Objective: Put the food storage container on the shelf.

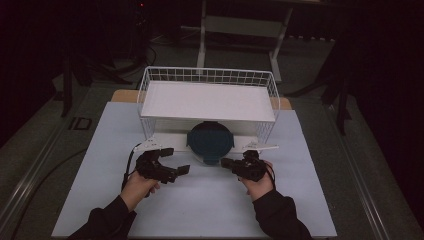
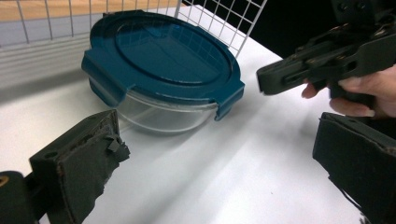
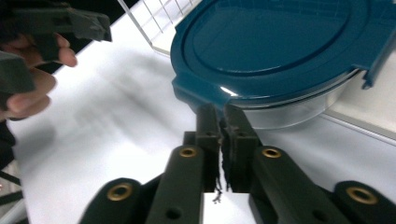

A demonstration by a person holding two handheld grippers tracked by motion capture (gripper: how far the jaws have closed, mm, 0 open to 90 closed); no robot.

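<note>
1. Dark floor and dim furniture legs are surrounding a pale desk [image 1: 200, 200], which is carrying a white wire rack [image 1: 208, 100] at its far side.
2. Two dark-sleeved forearms are coming in from the near edge, each hand wrapping around a gripper's body and angling inward toward the middle of the desk.
3. On the left, the left gripper [image 1: 177, 160] is lying roughly level and pointing right and slightly far, with its jaws spread wide and nothing between them.
4. On the right, the right gripper [image 1: 225, 162] is pointing left toward the middle, with its jaws pressed together on nothing.
5. Between the two, a round glass container with a blue lid [image 1: 210, 141] is sitting on the desk, half tucked under the rack's shelf at its near edge.
6. In the left gripper view, that container [image 2: 163, 70] is lying beyond the spread jaws, apart from them, toward the far left.
7. In the right gripper view, the closed jaw tips are sitting just beside the lid's near clip; whether they are touching it I cannot tell.
</note>
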